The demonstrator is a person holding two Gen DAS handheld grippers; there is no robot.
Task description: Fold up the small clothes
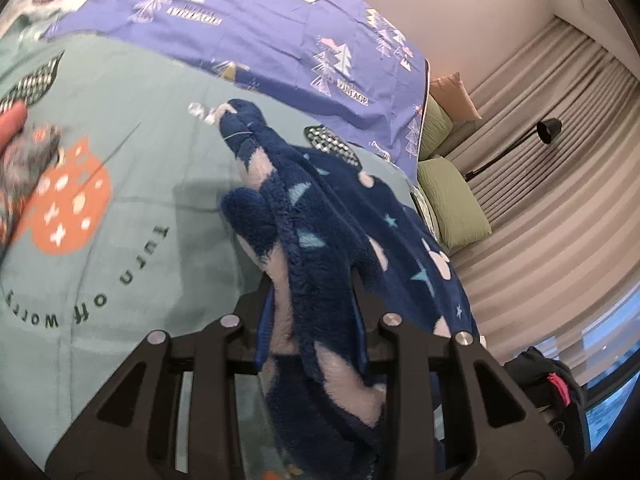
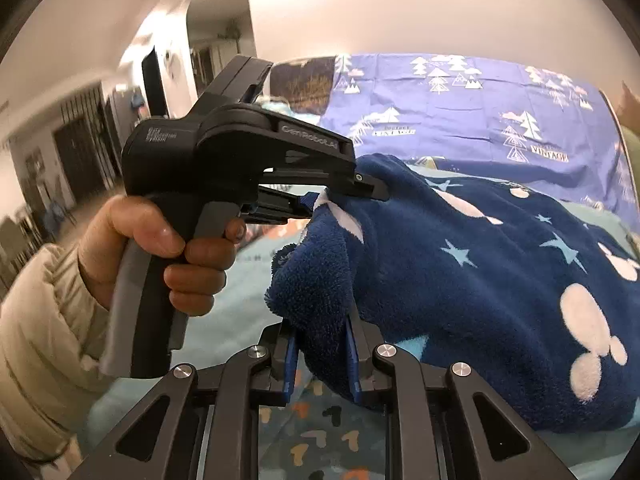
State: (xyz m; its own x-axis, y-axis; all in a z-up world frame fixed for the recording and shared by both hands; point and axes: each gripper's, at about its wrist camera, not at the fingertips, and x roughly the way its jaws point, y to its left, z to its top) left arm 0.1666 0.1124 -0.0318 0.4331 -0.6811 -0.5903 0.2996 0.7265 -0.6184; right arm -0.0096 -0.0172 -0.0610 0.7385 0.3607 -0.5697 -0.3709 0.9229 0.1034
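A: Left wrist view, near end: left claw [image 1: 312, 316] is clamped on the navy fleece garment [image 1: 340, 216], blue pads pinching a bunched fold. The fabric runs away from the fingers and drapes onto the teal bedsheet [image 1: 132, 208].

B: Right side?

A: Right claw [image 2: 320, 354] is clamped on another fold of the same garment [image 2: 480, 280], at its near-left edge. Just beyond, the left claw [image 2: 320, 204] shows side-on, biting the cloth's upper edge, held by the person's left hand [image 2: 168, 252] on the pistol grip.

B: So both claws are closed on it. Where's the garment lying?

A: Bulk lies on the bed to the right in the right wrist view, stars and white blobs facing up. The gripped edge is lifted off the sheet.

B: Further out?

A: Purple tree-print duvet [image 1: 280, 28] lies across the far side of the bed. Green pillows [image 1: 452, 200] sit at far right, a black lamp [image 1: 548, 130] and curtains [image 1: 560, 208] beyond.
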